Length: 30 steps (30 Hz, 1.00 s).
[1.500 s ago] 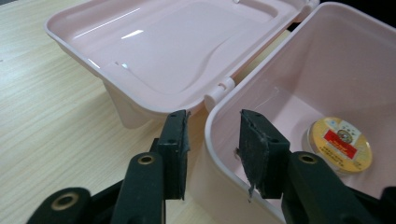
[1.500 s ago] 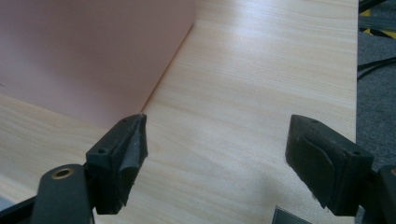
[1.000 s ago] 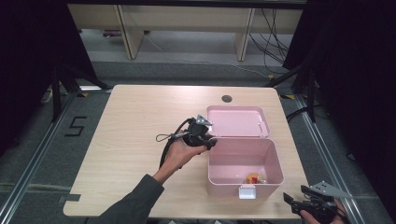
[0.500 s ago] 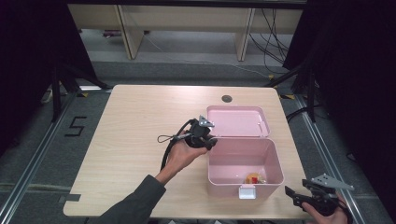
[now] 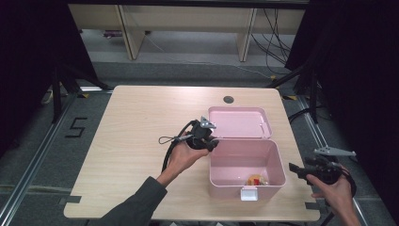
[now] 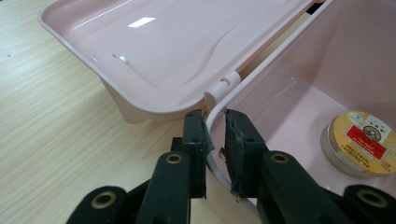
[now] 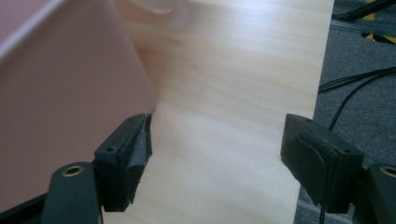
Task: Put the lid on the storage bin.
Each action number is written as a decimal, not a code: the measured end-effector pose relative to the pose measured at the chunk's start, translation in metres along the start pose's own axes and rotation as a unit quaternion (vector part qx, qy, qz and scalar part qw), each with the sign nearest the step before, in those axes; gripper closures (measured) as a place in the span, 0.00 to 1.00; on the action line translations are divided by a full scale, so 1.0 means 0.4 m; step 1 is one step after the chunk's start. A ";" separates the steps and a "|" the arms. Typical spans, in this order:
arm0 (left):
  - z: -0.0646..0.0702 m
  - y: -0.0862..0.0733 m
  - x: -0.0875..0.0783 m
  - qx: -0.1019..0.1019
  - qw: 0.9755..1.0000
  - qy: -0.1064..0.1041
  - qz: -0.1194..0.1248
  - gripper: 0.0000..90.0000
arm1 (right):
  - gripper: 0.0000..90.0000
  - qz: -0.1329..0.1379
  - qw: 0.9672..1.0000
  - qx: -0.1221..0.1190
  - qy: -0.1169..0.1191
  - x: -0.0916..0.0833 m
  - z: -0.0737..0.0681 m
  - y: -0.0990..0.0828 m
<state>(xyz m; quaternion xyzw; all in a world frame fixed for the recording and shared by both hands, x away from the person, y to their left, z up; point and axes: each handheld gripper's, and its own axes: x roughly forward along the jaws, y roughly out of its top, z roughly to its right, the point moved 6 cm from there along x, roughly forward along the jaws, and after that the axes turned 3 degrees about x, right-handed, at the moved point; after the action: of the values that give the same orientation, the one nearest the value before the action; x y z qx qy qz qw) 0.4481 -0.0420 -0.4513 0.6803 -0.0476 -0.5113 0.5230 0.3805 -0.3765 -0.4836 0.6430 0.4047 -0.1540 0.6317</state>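
A pink plastic box (image 5: 225,187) stands open on the wooden table (image 5: 136,117), its lid (image 5: 239,122) laid back flat behind it. A round gold-and-red tin (image 5: 256,180) lies on the box floor near the front right, and it is also in the left gripper view (image 6: 362,142). My left gripper (image 5: 210,143) is shut on the box rim (image 6: 243,86) at the rear left corner, just beside the hinge, with one jaw outside and one inside (image 6: 215,121). My right gripper (image 5: 295,168) hovers open and holding nothing off the table's right edge, next to the box's right wall (image 7: 217,135).
A white latch (image 5: 248,193) hangs on the box's front wall. A dark round grommet (image 5: 228,99) sits in the table near its far edge. Cables trail on the grey floor to the right (image 7: 355,93). The table's left half is bare wood.
The right hand has carried its gripper up the picture and slightly right, from the table's front right corner to beside the box. The left gripper stays on the rim.
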 end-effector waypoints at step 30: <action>-0.007 -0.005 -0.007 0.015 1.000 -0.006 -0.011 0.87 | 0.44 -0.036 0.999 -0.009 -0.008 0.096 -0.042 0.320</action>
<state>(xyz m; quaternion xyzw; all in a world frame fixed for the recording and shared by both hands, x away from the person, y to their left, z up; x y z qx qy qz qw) 0.4481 -0.0376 -0.4512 0.6857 -0.0509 -0.5207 0.5062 0.4905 -0.3322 -0.4203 0.6210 0.4237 -0.1777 0.6350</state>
